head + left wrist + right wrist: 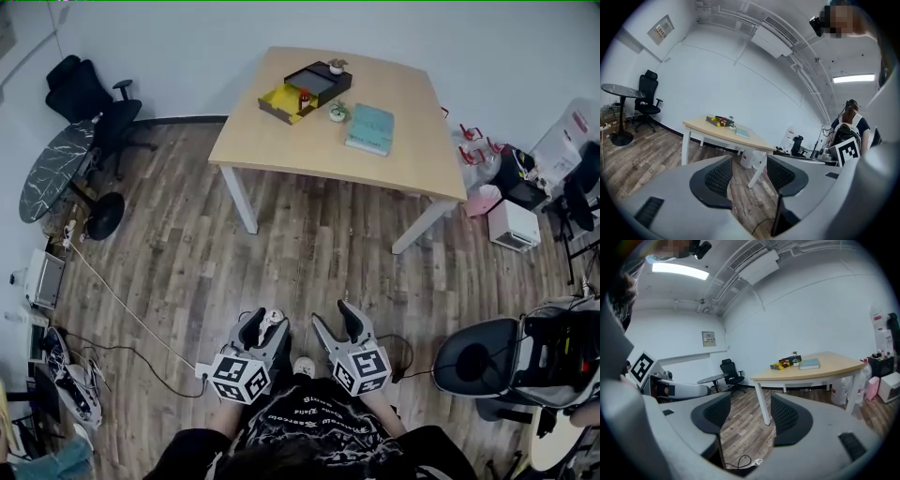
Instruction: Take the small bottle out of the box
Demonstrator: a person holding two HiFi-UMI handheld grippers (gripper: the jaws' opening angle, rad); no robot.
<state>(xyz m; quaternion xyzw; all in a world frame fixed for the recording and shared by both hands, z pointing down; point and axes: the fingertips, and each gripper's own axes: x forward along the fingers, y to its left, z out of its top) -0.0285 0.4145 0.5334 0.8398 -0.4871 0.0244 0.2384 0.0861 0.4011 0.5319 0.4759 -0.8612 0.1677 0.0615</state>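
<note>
Far across the floor (309, 234), on the tabletop (281, 141), sits the box (319, 82); the bottle (304, 97) stands upright in its yellow-lined part, apparently with a red cap; too small here to read more.

Both claws are near the person's body, well apart from the tabletop; left claw (262, 321) is spread wide with nothing between its pads, only floor and table legs showing through the gap; right claw (335, 317) is likewise wide and empty.

Step, as I read it: approach, nothing grasped yet; the whole task is ahead. Next move calls for closing the gap to the tabletop, then bringing one claw over the yellow part and down around the bottle, jaws either side of its body; the other claw could steady the box. Watch the box wall and the pot (337, 112) just beside it on the near right; the book (370, 129) lies further right, out of the way.

Materials: tabletop pale wood, smooth, rounded near edge, white legs; floor grey-brown planks; box looks like rigid card, black outside, flat dark panel on the far half; bottle probably light and easy to tip; claw pads black with a fine ribbed grid, should grip well.
</note>
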